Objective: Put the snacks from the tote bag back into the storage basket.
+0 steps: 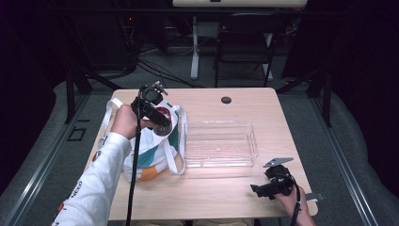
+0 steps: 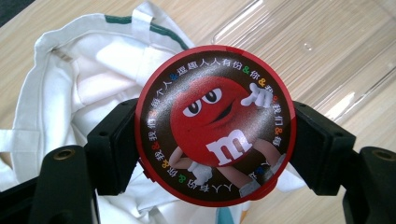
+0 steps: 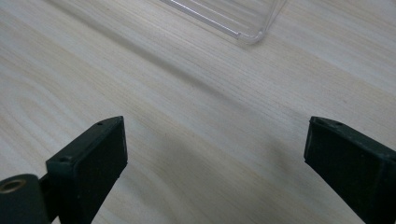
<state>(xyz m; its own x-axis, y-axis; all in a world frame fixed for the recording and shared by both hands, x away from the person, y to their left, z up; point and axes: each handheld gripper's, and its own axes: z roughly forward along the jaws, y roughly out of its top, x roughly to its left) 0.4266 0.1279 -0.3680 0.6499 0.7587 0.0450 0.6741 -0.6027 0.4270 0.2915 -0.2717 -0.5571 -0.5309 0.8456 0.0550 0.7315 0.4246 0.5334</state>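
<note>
Candy tin point(image 2: 215, 142), round, clamped across its rim by left gripper point(image 1: 151, 111) above white bag point(image 1: 150, 155); clear tray point(image 1: 221, 143) lay just rightward; right gripper point(image 1: 269, 188) idle, jaws apart

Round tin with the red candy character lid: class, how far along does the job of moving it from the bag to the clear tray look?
Done: the left tongs grip the round tin, lifted above the white tote bag. In hand: carrying it. Left: the clear tray looks empty, so placing probably remains. The right tongs rest open over bare table.
</note>
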